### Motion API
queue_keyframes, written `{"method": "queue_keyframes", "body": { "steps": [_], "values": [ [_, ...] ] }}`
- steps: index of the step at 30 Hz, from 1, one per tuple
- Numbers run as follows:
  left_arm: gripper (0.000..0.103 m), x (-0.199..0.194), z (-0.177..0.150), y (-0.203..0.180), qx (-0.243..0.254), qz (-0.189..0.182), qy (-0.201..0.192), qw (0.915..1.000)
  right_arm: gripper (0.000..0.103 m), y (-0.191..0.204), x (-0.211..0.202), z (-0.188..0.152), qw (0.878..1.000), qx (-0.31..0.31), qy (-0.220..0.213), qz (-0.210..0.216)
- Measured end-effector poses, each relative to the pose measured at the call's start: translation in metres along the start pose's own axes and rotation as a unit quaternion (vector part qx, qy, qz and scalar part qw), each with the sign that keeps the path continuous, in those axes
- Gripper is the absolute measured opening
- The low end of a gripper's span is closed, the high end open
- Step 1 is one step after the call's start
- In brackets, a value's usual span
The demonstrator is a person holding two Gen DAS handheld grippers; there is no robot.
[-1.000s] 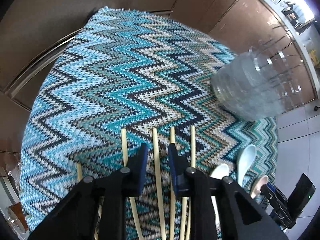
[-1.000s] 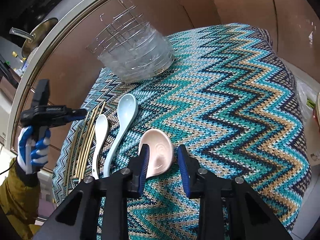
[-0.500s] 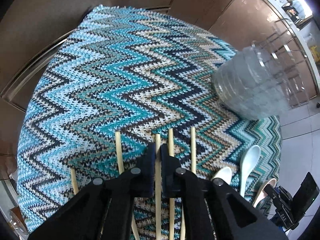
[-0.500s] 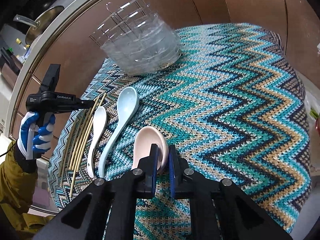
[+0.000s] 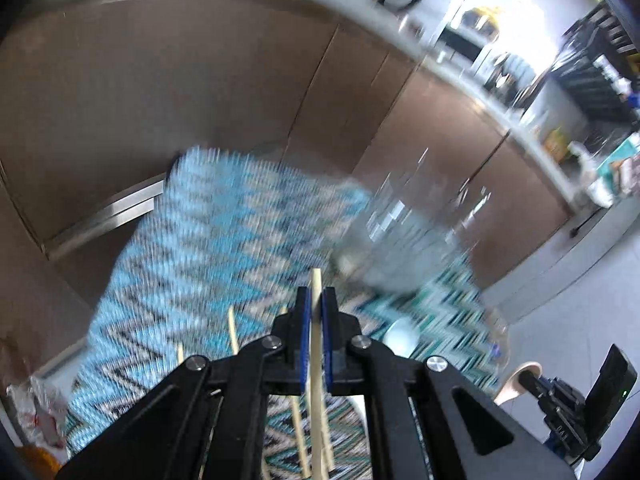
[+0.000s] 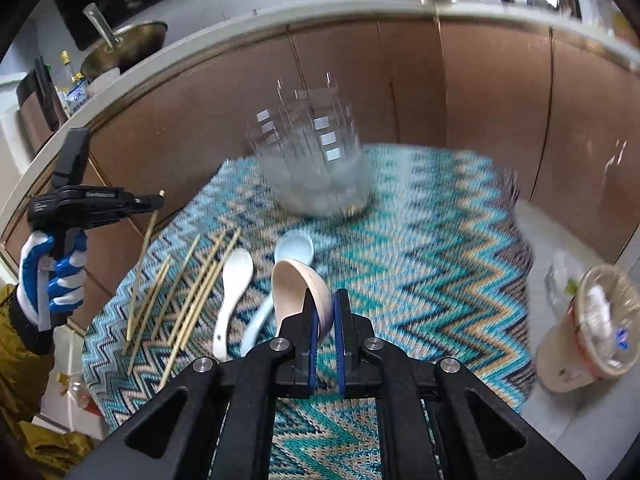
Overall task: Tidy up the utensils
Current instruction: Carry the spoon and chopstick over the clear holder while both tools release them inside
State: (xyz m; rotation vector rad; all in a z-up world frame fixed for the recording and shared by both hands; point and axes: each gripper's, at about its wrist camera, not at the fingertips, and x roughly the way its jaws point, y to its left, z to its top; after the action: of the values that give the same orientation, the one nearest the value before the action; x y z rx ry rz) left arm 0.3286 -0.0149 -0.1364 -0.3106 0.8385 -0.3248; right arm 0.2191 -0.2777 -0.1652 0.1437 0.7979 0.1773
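Observation:
My left gripper [image 5: 316, 300] is shut on one pale wooden chopstick [image 5: 317, 344] and holds it above the table; from the right wrist view the left gripper [image 6: 154, 201] is at the left with the chopstick [image 6: 146, 236] hanging down from it. My right gripper [image 6: 325, 304] is shut on the pink spoon [image 6: 300, 284] and holds it off the cloth. Several chopsticks [image 6: 188, 292], a white spoon [image 6: 232, 284] and a light blue spoon [image 6: 294, 248] lie on the zigzag cloth [image 6: 420, 280]. The clear utensil holder [image 6: 316, 172] stands at the far edge.
Brown cabinet fronts [image 6: 480, 88] ring the table. A covered drink cup [image 6: 592, 328] stands off the table's right side. The left wrist view is motion-blurred; the holder [image 5: 412, 236] shows ahead and to the right of the held chopstick.
Both grippers closed, the left on a chopstick and the right on the pink spoon. Both have since lifted their items off the cloth and tilted toward the holder.

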Motion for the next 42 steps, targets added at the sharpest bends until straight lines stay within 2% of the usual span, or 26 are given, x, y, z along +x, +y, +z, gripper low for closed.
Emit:
{"method": "queue_keyframes", "body": {
  "steps": [4,6,8,12,16,19,22,30,32,35,37,39,41,42],
  "values": [
    [0.005,-0.039,0.037,-0.031,0.006,-0.022,-0.095,0.9952,0.007,0.015,-0.023,0.033,0.998,-0.014,-0.058,-0.024],
    [0.005,-0.051,0.057,-0.049,0.006,-0.032,-0.139,0.9898,0.007,0.023,-0.033,0.058,0.994,-0.023,-0.099,-0.038],
    [0.005,-0.059,0.078,-0.067,0.002,-0.04,-0.192,0.9806,0.007,0.029,-0.038,0.083,0.988,-0.032,-0.139,-0.057],
    [0.005,-0.053,0.106,-0.097,0.0,-0.038,-0.275,0.9606,0.007,0.035,-0.037,0.123,0.975,-0.032,-0.204,-0.087],
    [0.005,-0.024,0.116,-0.12,0.004,-0.025,-0.32,0.9469,0.007,0.038,-0.008,0.15,0.96,-0.044,-0.242,-0.131],
    [0.005,0.001,0.114,-0.126,0.014,-0.005,-0.336,0.9416,0.007,0.036,0.025,0.156,0.955,-0.048,-0.247,-0.158],
    [0.005,0.03,0.108,-0.125,0.025,0.015,-0.337,0.9409,0.007,0.034,0.048,0.152,0.952,-0.055,-0.24,-0.181],
    [0.005,0.091,0.091,-0.115,0.053,0.043,-0.301,0.9511,0.007,0.034,0.099,0.131,0.952,-0.078,-0.212,-0.207],
    [0.005,0.099,0.085,-0.113,0.053,0.052,-0.302,0.9504,0.007,0.032,0.104,0.126,0.954,-0.076,-0.206,-0.206],
    [0.007,0.103,0.081,-0.109,0.048,0.046,-0.291,0.9544,0.009,0.028,0.107,0.119,0.957,-0.066,-0.203,-0.197],
    [0.008,0.101,0.078,-0.109,0.057,0.049,-0.293,0.9533,0.016,0.025,0.108,0.117,0.959,-0.059,-0.203,-0.189],
    [0.017,0.093,0.075,-0.108,0.061,0.048,-0.291,0.9535,0.026,0.025,0.107,0.117,0.962,-0.05,-0.2,-0.177],
    [0.026,0.081,0.074,-0.106,0.059,0.045,-0.291,0.9537,0.041,0.027,0.101,0.115,0.962,-0.047,-0.205,-0.176],
    [0.029,0.072,0.073,-0.106,0.061,0.047,-0.294,0.9527,0.042,0.028,0.097,0.115,0.961,-0.046,-0.208,-0.174]
  ]
}}
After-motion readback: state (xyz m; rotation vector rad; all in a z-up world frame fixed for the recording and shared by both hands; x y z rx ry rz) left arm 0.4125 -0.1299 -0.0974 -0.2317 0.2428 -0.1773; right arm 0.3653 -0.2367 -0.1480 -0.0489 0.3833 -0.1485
